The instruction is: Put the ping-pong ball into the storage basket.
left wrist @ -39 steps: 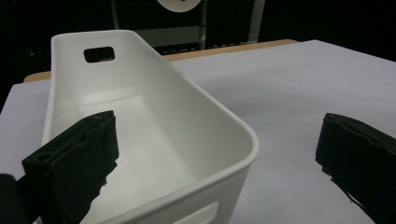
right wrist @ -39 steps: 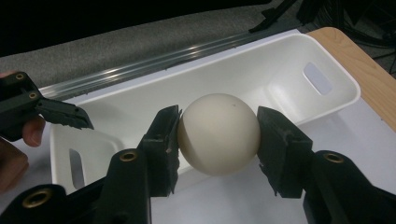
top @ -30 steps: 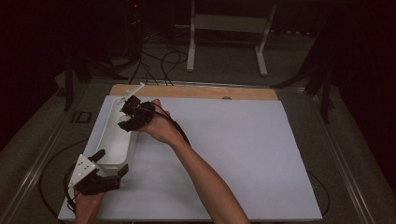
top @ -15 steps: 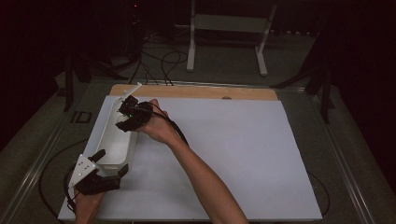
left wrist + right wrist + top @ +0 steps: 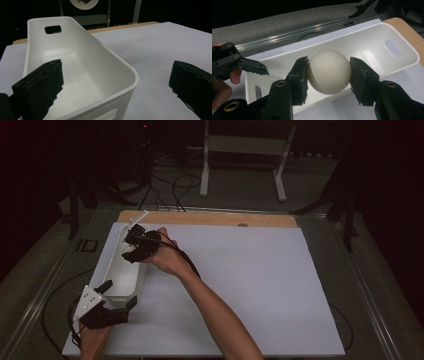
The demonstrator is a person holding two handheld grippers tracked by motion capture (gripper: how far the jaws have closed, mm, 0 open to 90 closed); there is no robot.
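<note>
A long white bin [image 5: 122, 277] lies at the left of the white-covered table [image 5: 260, 280]. My right gripper [image 5: 134, 245] hovers over the bin's far end, and in the right gripper view it [image 5: 329, 65] is shut on a white ball [image 5: 329, 72] above the bin's inside [image 5: 372, 42]. My left gripper [image 5: 119, 294] stands open at the bin's near end. In the left gripper view it [image 5: 117, 72] straddles the near right corner of the bin [image 5: 82, 75]: one jaw is inside, the other outside over the sheet, and neither presses the wall.
A wooden board edge [image 5: 210, 218] runs along the table's back. Behind it stands a white metal frame [image 5: 245, 150] with cables [image 5: 170, 185] on the floor. The white sheet stretches wide to the right of the bin.
</note>
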